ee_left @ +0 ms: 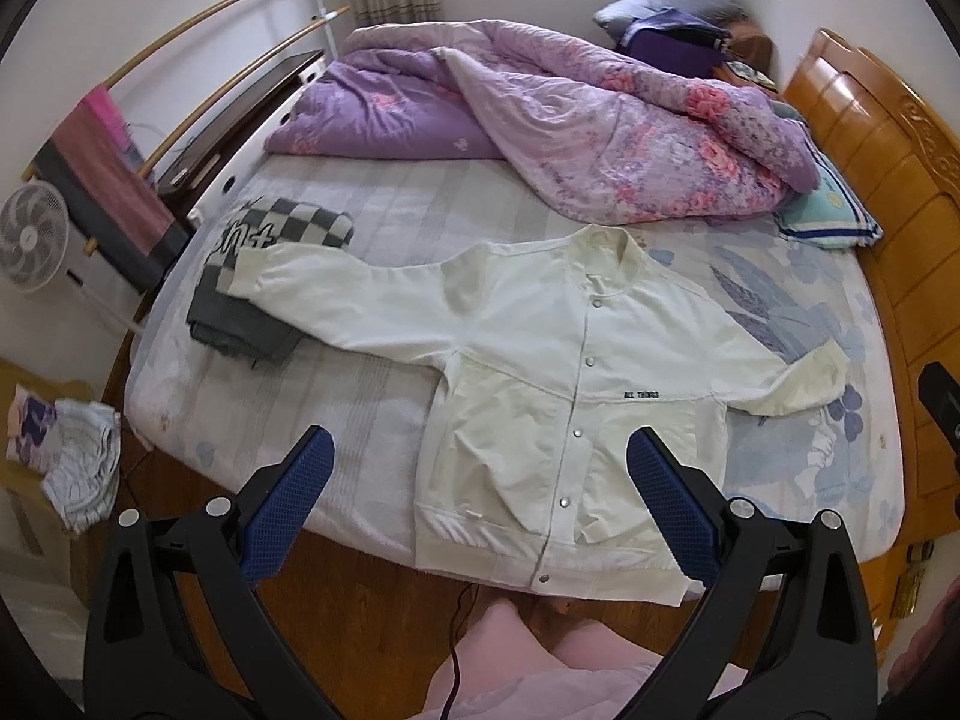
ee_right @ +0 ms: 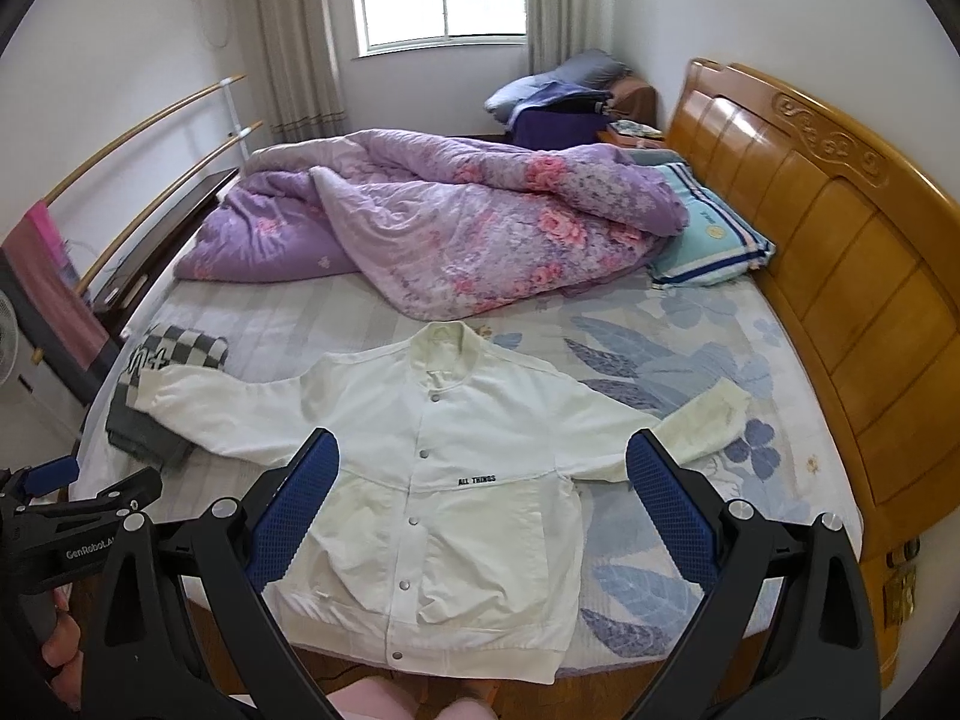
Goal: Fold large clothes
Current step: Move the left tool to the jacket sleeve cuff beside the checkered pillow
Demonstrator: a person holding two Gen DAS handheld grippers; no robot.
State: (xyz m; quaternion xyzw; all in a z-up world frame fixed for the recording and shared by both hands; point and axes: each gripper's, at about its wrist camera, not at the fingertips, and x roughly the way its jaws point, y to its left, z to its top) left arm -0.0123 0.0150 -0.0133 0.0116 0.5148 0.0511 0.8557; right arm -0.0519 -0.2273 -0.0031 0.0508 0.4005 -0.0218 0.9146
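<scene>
One bed [ee_right: 690,546], floral sheet, wooden headboard [ee_right: 840,228] at right edge. One white jacket [ee_right: 456,480] flat at near edge, sleeves out. One purple quilt [ee_right: 456,222] far side. Left gripper [ee_left: 480,468], right gripper [ee_right: 480,468]: both spread, holding nothing.

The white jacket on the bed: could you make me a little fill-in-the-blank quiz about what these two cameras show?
1. The white jacket lies spread flat with its front snaps ____.
2. The small black lettering on its chest reads ____.
3. One sleeve end rests on a folded ____-patterned grey cloth.
4. The left gripper and the right gripper are both ____, holding nothing.

Missing words: fastened; ALL THINGS; checkered; open
</scene>
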